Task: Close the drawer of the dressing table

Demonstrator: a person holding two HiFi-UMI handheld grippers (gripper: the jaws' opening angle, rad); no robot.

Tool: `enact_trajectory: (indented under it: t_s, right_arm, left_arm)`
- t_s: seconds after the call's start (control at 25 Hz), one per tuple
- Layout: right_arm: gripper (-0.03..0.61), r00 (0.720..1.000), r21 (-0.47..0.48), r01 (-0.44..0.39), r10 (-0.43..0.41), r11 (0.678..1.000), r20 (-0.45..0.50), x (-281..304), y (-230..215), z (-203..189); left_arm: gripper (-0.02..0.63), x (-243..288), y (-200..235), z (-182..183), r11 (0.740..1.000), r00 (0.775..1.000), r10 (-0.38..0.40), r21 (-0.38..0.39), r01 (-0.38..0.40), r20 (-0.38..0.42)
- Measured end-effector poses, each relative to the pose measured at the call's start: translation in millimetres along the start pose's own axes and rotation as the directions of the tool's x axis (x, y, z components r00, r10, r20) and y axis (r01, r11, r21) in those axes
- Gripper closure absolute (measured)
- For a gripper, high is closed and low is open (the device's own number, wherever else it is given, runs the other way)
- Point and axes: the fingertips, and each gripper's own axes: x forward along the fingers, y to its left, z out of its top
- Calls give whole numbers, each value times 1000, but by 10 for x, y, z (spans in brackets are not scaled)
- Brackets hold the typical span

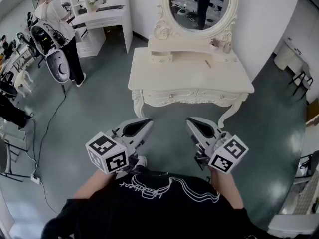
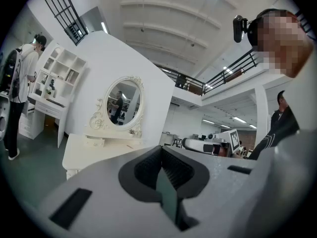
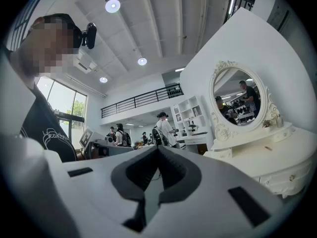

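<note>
The cream dressing table (image 1: 189, 76) with its oval mirror (image 1: 199, 4) stands against the wall ahead of me. A small drawer (image 1: 161, 58) under the mirror's left side sticks out a little from its base; it also shows in the left gripper view as the small drawer (image 2: 94, 142). The two front drawers (image 1: 172, 96) look pushed in. My left gripper (image 1: 145, 125) and right gripper (image 1: 194, 123) are held level side by side, a good step short of the table. Both are shut with nothing between the jaws, as seen at the left gripper (image 2: 161, 151) and right gripper (image 3: 158, 149).
A person with a backpack (image 1: 56, 21) stands at the upper left beside a white shelved desk (image 1: 102, 15). White rounded equipment (image 1: 56, 61) and a floor cable (image 1: 47, 128) lie to the left. A chair (image 1: 301, 78) stands at the right. Grey floor separates me from the table.
</note>
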Motion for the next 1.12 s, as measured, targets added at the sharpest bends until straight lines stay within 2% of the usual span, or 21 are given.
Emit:
enact_trajectory:
  t_s: [0.36, 0.6, 0.72, 0.84, 1.04, 1.12]
  right_arm:
    - [575, 999, -4, 41, -41, 999, 6, -158, -15, 32]
    - [575, 997, 10, 72, -72, 997, 2, -212, -53, 8]
    - [575, 997, 8, 75, -75, 997, -14, -203, -69, -20]
    - [575, 996, 15, 82, -82, 997, -25, -191, -112, -49]
    - [575, 994, 21, 102, -101, 995, -42, -180, -251, -92]
    - [575, 993, 33, 112, -110, 993, -54, -178, -336, -128]
  left_arm:
    - [609, 9, -63, 17, 1000, 1000, -10, 6, 10, 18]
    - [606, 15, -8, 19, 999, 999, 29, 33, -31, 41]
    - [506, 35, 61, -3, 999, 999, 35, 32, -36, 31]
    - [489, 44, 139, -34, 998, 998, 49, 30, -50, 27]
    - [420, 139, 284, -111, 997, 997, 69, 39, -70, 17]
    - [419, 221, 346, -141, 997, 997, 71, 41, -72, 9]
